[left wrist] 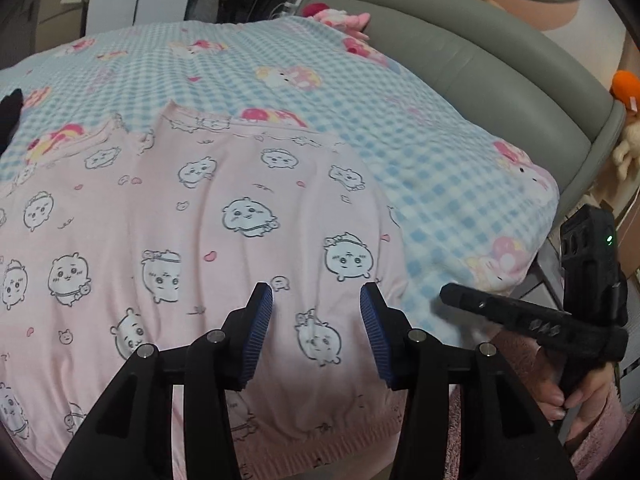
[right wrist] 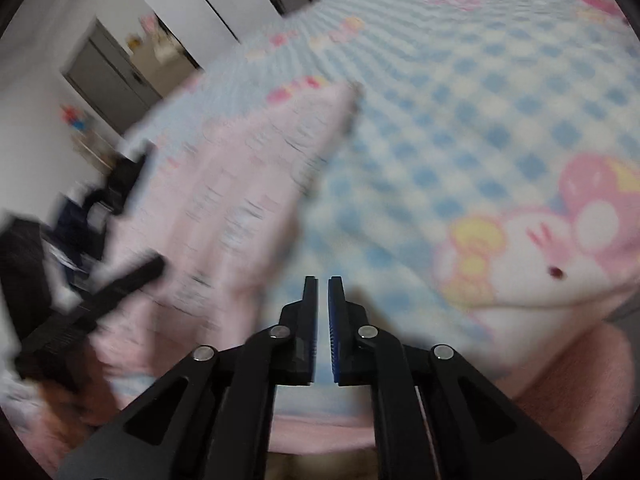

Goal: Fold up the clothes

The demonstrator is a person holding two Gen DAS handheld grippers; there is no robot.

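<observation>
A pink garment (left wrist: 200, 208) printed with white cartoon faces lies spread on a blue-and-white checked blanket (left wrist: 440, 168), ribbed hem toward me. My left gripper (left wrist: 316, 294) hovers over the garment's near right part, jaws open with nothing between the blue pads. To its right, one of the right gripper's black fingers (left wrist: 500, 312) reaches over the blanket beside the garment's right edge. In the blurred right wrist view, my right gripper (right wrist: 323, 280) is over the blanket (right wrist: 460, 120), pads a narrow gap apart and holding nothing. The garment (right wrist: 240, 184) lies to its left.
A grey padded headboard (left wrist: 480, 60) runs along the blanket's far right side. A pink plush toy (left wrist: 340, 16) sits at the back, an orange one (left wrist: 626, 84) at the right. A person's hand (left wrist: 576, 396) grips the right tool. A dark item (left wrist: 10, 112) lies at the left edge.
</observation>
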